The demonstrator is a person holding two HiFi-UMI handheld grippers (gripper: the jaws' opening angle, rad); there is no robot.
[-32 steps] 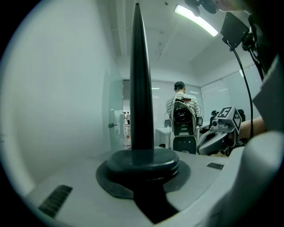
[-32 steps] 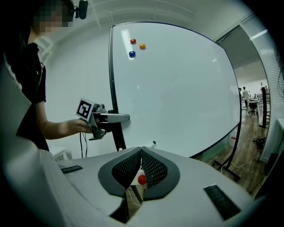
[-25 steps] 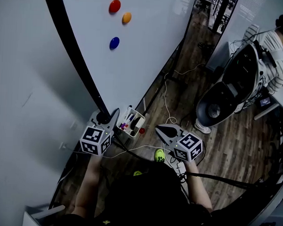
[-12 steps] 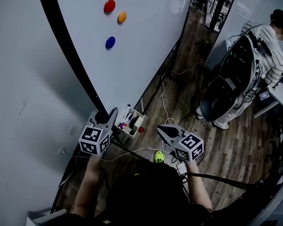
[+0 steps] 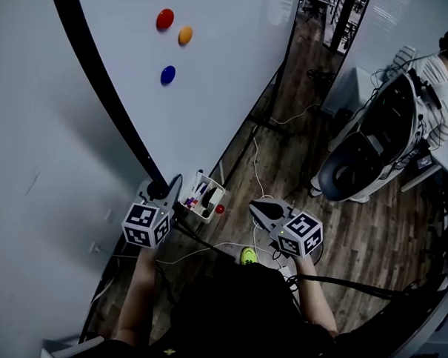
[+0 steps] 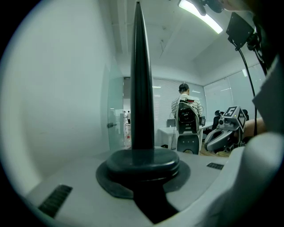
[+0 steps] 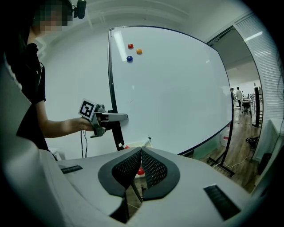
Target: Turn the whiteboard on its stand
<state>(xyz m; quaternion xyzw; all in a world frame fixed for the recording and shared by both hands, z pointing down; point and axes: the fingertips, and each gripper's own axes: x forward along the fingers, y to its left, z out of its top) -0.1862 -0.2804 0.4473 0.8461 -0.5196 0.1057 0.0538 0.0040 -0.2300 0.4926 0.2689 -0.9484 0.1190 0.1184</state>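
The left gripper (image 5: 164, 190), at the lower left of the head view, is pinching the black frame edge (image 5: 102, 87) of the large white whiteboard (image 5: 220, 100). The board fills the upper left of that frame, with a red round magnet (image 5: 165, 18), an orange round magnet (image 5: 185, 35) and a blue round magnet (image 5: 168, 75) near its top, and a white plastic marker tray (image 5: 202, 196) just right of the clamped spot. The right gripper (image 5: 256, 208), at lower centre, hangs apart from the board over the wooden floor (image 5: 284, 162), its mesh-faced jaws pressed together with nothing between them.
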